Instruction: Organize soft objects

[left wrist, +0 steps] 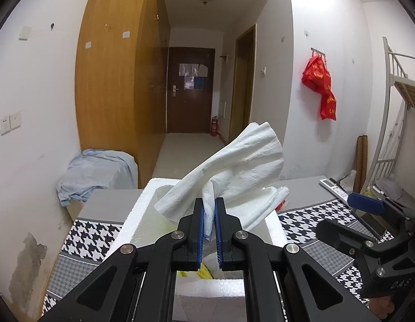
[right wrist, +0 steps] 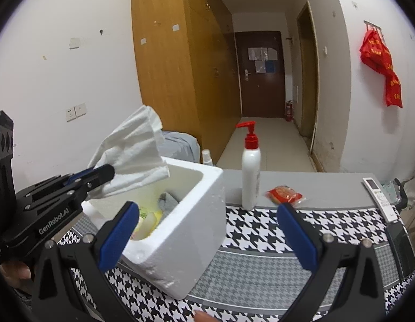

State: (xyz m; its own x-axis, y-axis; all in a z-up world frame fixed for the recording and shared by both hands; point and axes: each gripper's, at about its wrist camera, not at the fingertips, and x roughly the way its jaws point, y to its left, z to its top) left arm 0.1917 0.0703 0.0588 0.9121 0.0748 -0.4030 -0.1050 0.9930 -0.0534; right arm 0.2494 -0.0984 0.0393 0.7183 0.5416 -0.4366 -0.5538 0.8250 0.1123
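Mid-stow: left gripper [left wrist: 209, 212] clamped on white tissue [left wrist: 234, 166] above foam box [right wrist: 196, 214], right gripper [right wrist: 207, 230] wide open, empty; next, probably lower and release inside.

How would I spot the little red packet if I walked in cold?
Find the table with the houndstooth cloth and the white foam box. Right of the box stands a white pump bottle with a red top. The red packet lies flat just right of it, the only crinkly wrapper there.
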